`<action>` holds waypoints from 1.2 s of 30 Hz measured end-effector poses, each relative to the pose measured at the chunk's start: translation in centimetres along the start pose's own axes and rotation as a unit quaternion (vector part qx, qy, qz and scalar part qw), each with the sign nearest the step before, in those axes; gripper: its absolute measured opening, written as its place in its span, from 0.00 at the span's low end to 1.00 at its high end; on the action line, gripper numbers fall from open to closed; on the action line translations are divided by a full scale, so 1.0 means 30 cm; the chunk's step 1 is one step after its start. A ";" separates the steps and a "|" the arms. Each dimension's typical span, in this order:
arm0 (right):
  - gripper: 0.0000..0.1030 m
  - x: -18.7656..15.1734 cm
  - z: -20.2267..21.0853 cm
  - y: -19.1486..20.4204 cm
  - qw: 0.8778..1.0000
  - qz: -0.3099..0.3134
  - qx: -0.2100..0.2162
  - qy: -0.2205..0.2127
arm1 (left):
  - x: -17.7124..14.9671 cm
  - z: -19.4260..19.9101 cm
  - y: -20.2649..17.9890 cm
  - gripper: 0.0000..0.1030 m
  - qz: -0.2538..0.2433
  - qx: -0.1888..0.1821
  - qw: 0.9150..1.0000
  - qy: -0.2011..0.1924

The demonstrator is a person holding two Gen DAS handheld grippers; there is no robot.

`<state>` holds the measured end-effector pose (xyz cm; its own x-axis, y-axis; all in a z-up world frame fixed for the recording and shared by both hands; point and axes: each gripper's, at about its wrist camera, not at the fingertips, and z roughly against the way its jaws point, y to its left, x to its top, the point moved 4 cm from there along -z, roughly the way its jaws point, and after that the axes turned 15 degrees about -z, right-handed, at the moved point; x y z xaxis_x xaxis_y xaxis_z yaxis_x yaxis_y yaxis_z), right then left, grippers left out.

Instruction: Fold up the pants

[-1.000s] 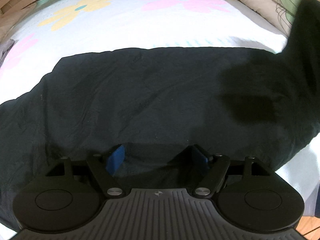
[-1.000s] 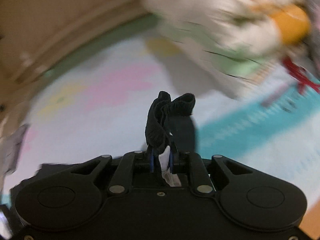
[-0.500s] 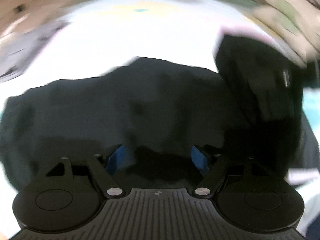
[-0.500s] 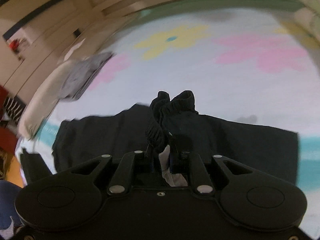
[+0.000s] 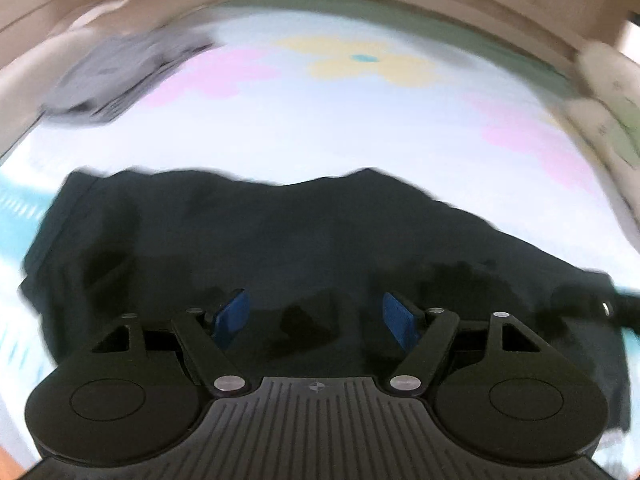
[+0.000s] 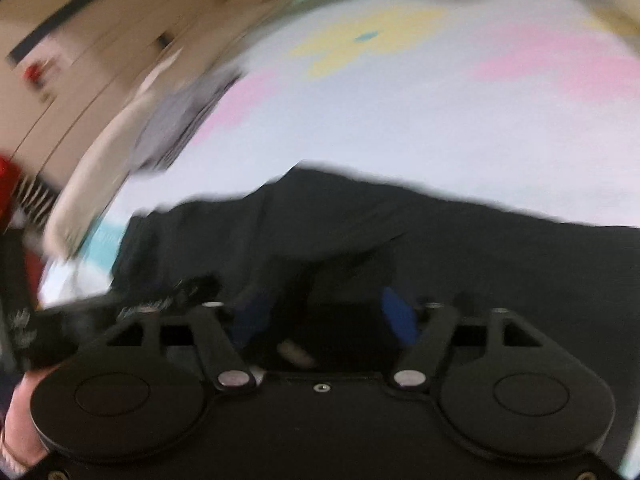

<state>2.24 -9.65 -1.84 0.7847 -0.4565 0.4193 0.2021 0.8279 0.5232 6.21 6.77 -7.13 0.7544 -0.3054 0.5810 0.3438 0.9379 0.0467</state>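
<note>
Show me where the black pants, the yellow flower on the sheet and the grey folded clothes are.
Black pants [image 5: 304, 232]: left wrist view, middle of the fabric.
Yellow flower [image 5: 362, 60]: left wrist view, near its teal centre.
Grey folded clothes [image 5: 116, 76]: left wrist view, top of the blurred pile.

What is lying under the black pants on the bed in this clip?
The pants lie on a flowered sheet, which shows all round their far edge. Whatever sits directly beneath the cloth is covered. Both claws, left and right, are open above them.
</note>
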 end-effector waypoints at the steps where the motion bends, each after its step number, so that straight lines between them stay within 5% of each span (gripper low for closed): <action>1: 0.74 0.014 0.025 -0.030 1.000 -0.007 -0.021 -0.015 | 0.000 0.001 -0.043 0.71 -0.013 -0.013 1.000 -0.003; 9: 0.81 0.006 0.086 -0.254 0.982 0.001 -0.183 -0.038 | -0.032 0.025 -0.213 0.71 -0.082 -0.080 0.993 -0.018; 16: 0.88 -0.070 0.026 -0.333 0.981 -0.005 -0.193 0.011 | -0.074 0.010 -0.295 0.71 -0.144 -0.117 0.983 -0.017; 19: 1.00 -0.090 0.002 -0.341 0.979 0.005 -0.200 0.026 | -0.074 -0.024 -0.295 0.71 -0.132 -0.134 0.982 0.000; 26: 1.00 -0.112 -0.004 -0.339 0.978 0.017 -0.206 0.027 | -0.075 -0.082 -0.277 0.69 -0.081 -0.161 0.983 0.034; 29: 1.00 -0.114 -0.001 -0.341 0.978 0.016 -0.205 0.024 | -0.071 -0.087 -0.277 0.50 -0.073 -0.160 0.984 0.033; 33: 1.00 -0.118 0.006 -0.347 0.980 0.021 -0.199 0.018 | -0.077 -0.077 -0.285 0.44 -0.070 -0.154 0.985 0.033; 36: 1.00 -0.117 0.012 -0.354 0.980 0.025 -0.196 0.018 | -0.075 -0.067 -0.291 0.25 -0.085 -0.138 0.986 0.023</action>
<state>-2.88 -16.95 -8.61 0.8176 -0.4067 0.4076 0.3676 0.9135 0.1741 2.65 -1.05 -10.48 0.6949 -0.4679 0.5460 0.6025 0.7934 -0.0868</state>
